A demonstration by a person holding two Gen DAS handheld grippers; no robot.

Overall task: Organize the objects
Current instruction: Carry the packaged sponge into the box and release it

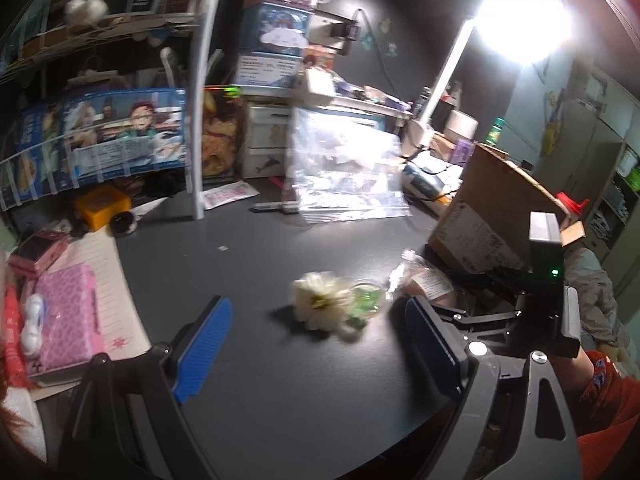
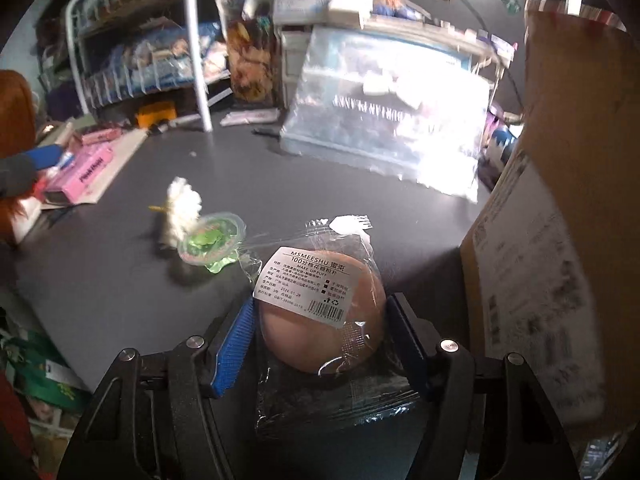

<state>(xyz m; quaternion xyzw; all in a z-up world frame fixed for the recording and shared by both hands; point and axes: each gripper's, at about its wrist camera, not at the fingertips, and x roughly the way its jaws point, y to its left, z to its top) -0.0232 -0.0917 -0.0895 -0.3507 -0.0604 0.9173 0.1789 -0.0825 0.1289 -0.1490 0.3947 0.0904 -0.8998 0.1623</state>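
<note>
A tan makeup puff in a clear wrapper with a white label (image 2: 320, 312) sits between the blue pads of my right gripper (image 2: 320, 344), which is shut on it just above the dark desk. The puff also shows in the left wrist view (image 1: 428, 284), next to the right gripper's body (image 1: 536, 280). A white fabric flower (image 1: 320, 300) (image 2: 182, 208) lies on the desk beside a small green jelly cup (image 1: 366, 294) (image 2: 210, 242). My left gripper (image 1: 320, 348) is open and empty, hovering just in front of the flower.
A cardboard box (image 1: 492, 216) (image 2: 560, 200) stands at the right. A clear zip bag (image 1: 344, 172) (image 2: 392, 120) leans at the back. Pink cases and a notepad (image 1: 68, 300) lie at the left. A wire shelf with printed cards (image 1: 100, 140) and a bright lamp (image 1: 520, 20) stand behind.
</note>
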